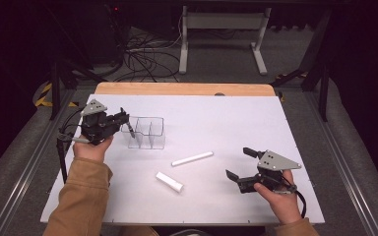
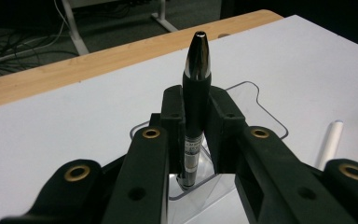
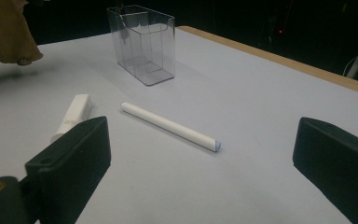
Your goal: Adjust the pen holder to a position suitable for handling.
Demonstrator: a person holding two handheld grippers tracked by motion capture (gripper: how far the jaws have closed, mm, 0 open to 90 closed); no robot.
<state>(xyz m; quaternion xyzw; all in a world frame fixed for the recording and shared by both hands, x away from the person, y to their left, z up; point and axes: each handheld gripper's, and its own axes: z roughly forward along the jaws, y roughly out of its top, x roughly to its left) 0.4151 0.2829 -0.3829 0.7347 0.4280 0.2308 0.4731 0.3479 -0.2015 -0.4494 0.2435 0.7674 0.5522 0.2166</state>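
Dark floor with tangled cables and a white metal frame is seen beyond a matte white worktop (image 1: 236, 118), which is bordered at its far edge by a pale wooden strip (image 1: 182, 89). Near the worktop's left edge, a slim black pen (image 2: 196, 116) with a glossy, tapered metallic end is clamped upright between the closed jaws of the left gripper (image 2: 196, 116); its lower end is seen inside a clear, hard plastic organizer (image 1: 146, 132) with thin divider walls and rounded corners. Toward the near edge, a smooth white cylindrical pen (image 1: 192, 158) and a shorter, blockier white stick (image 1: 170, 181) are laid flat, apart from each other. Near the right edge, the right gripper (image 1: 241, 163) is held with its black jaws spread wide and nothing between them.
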